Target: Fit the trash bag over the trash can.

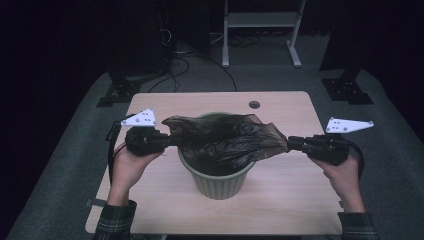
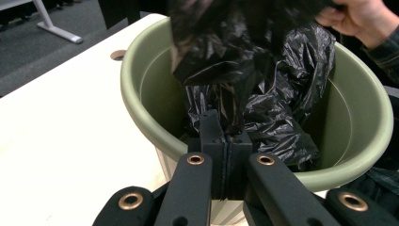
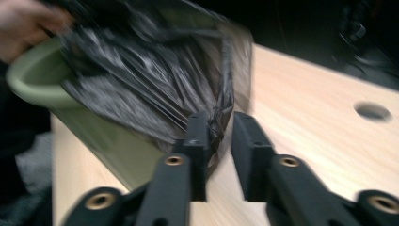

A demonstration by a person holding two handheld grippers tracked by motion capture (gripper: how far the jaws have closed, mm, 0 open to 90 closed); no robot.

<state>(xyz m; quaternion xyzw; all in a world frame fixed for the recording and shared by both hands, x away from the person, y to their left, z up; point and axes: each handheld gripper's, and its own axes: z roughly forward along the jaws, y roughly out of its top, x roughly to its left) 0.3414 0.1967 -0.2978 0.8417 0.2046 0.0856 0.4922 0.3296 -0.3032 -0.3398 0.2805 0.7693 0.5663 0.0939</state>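
While it rests on the pale wooden table (image 1: 150,105), the green plastic bin (image 1: 218,184) looks stiff and light enough to slide if the liner drags on it. It stands near the table's middle, between the two hands. Draped across its mouth and sagging inside is the black bin bag (image 1: 222,140), thin, soft and slippery film that crumples and probably tears under a sharp pull; its edge is the place to take hold, one hem at each side, so it can be spread over the rim. The left gripper (image 2: 226,157) has its jaws pressed together on a fold of the bag at the near rim. The right gripper (image 3: 220,136) has its jaws slightly apart, with a stretched corner of the bag lying against one pad, so that hold looks loose in a blurred view.
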